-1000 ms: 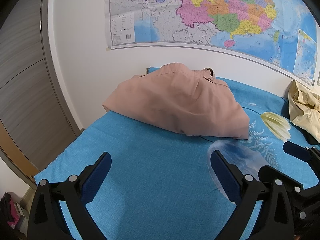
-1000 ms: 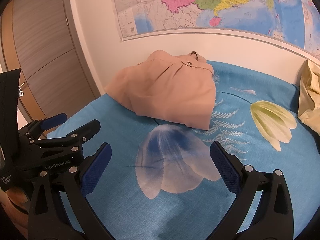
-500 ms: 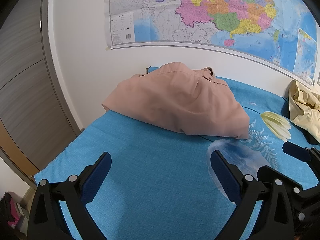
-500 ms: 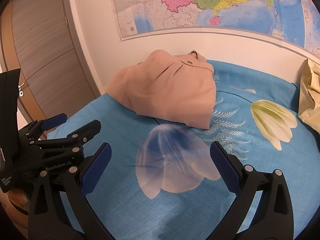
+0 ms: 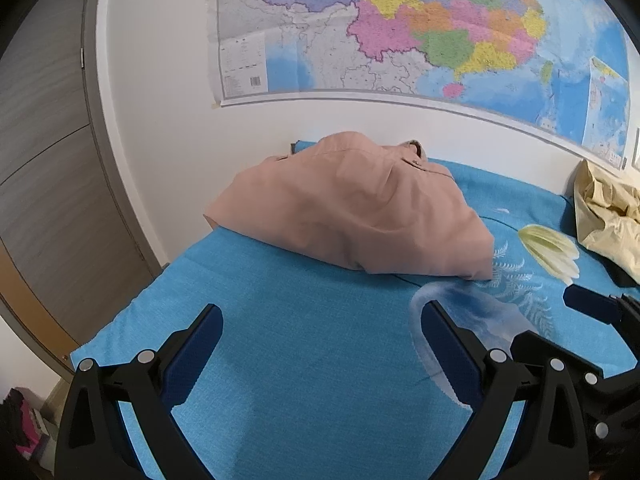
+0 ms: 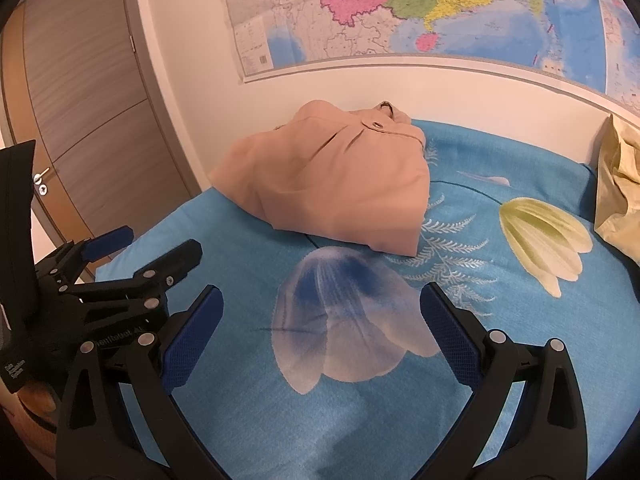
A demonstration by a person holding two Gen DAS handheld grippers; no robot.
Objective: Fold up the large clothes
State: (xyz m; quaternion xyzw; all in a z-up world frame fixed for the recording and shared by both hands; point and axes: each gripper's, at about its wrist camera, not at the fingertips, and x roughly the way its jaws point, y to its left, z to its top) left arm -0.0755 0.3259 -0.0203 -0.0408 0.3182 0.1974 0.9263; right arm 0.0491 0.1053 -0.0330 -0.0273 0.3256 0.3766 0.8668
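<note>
A folded pink-tan garment (image 5: pixel 352 212) lies at the far side of the blue flowered bedsheet (image 5: pixel 304 360), against the wall; it also shows in the right wrist view (image 6: pixel 340 176). My left gripper (image 5: pixel 320 316) is open and empty, held above the sheet well short of the garment. My right gripper (image 6: pixel 320 300) is open and empty, also short of the garment. The left gripper shows at the left of the right wrist view (image 6: pixel 140 248); one right fingertip (image 5: pixel 592 304) shows at the right of the left wrist view.
A crumpled pale yellow garment (image 5: pixel 608 216) lies at the far right of the bed, also in the right wrist view (image 6: pixel 620 184). A wall map (image 5: pixel 400 28) hangs above. A wooden door (image 6: pixel 80 100) stands left, past the bed's left edge.
Both grippers have stayed open and almost still. The pink-tan garment has not moved.
</note>
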